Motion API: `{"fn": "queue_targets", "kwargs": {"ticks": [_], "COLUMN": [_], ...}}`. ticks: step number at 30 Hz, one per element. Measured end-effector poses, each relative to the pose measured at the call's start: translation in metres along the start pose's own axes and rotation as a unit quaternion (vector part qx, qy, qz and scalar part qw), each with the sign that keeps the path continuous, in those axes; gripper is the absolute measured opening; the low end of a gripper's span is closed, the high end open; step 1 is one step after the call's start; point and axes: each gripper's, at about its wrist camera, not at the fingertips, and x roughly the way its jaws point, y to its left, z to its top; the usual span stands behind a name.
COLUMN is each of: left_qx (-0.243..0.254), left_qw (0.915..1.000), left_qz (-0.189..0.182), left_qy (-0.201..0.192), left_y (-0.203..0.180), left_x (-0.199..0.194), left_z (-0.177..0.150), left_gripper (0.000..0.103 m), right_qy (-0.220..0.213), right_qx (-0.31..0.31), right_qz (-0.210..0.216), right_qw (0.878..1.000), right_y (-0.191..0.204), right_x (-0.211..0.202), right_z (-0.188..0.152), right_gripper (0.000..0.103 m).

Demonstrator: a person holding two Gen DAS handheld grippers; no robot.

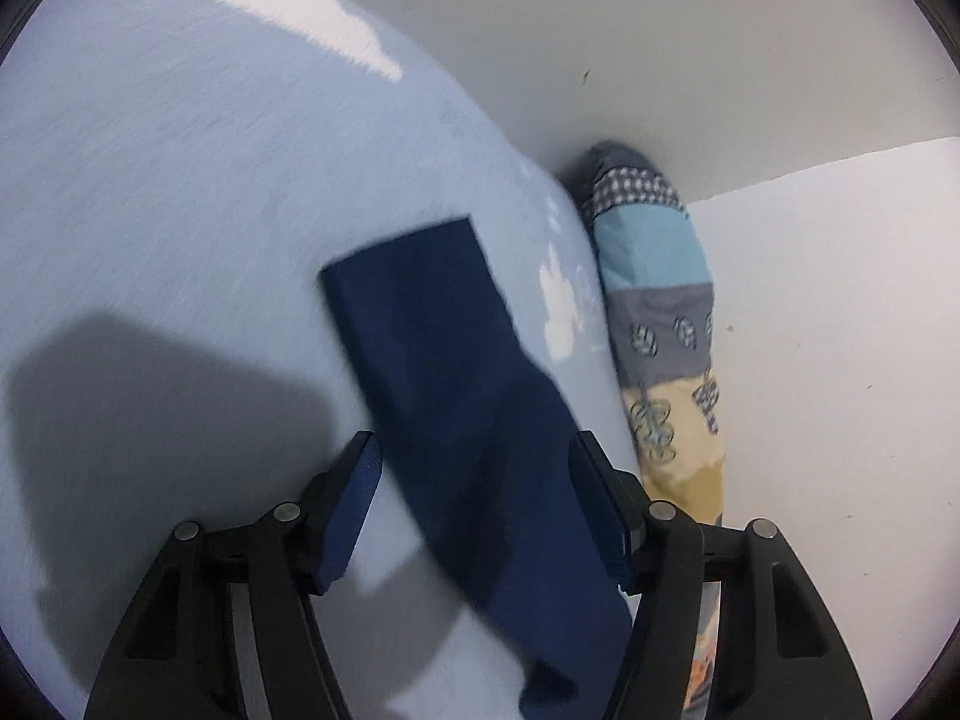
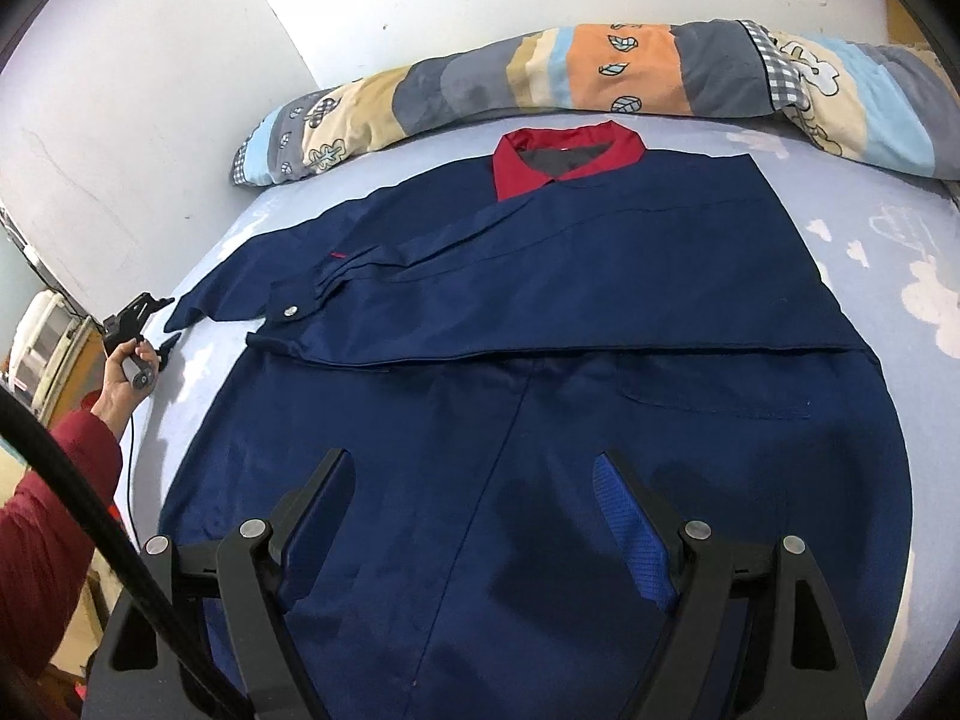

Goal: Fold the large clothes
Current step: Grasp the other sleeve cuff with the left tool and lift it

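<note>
The left tool (image 1: 474,456) stands partly open astride the navy sleeve (image 1: 444,360); the right tool (image 2: 474,480) gapes empty.

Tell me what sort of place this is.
Most likely a bedroom: the navy jacket lies spread on a bed with a light blue cloud-print sheet, a long patchwork pillow lies along its far edge, and plain white walls meet in a corner.

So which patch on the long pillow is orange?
The orange patch near the middle, just behind the jacket's red collar; its neighbours are grey, beige and blue.
</note>
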Motion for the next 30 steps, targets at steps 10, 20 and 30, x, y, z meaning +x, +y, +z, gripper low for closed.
{"fn": "queue_targets", "kwargs": {"ticks": [10, 20, 30], "left_qx": [0.014, 0.120, 0.237], "left_qw": [0.9987, 0.9909, 0.9658], "left_qz": [-0.013, -0.035, -0.097], "left_qy": [-0.047, -0.050, -0.039], "left_y": [-0.006, -0.105, -0.295], "left_x": [0.027, -0.028, -0.081], "left_z": [0.002, 0.003, -0.050], "left_gripper": [0.004, 0.004, 0.004], "right_qy": [-0.008, -0.050, -0.124], "right_qx": [-0.012, 0.050, 0.063], "right_qz": [-0.014, -0.002, -0.006], "right_qw": [1.000, 0.998, 0.990], "right_y": [0.001, -0.024, -0.032], "right_x": [0.008, -0.024, -0.088], "right_z": [0.000, 0.008, 0.012], "right_gripper": [0.086, 0.086, 0.086]}}
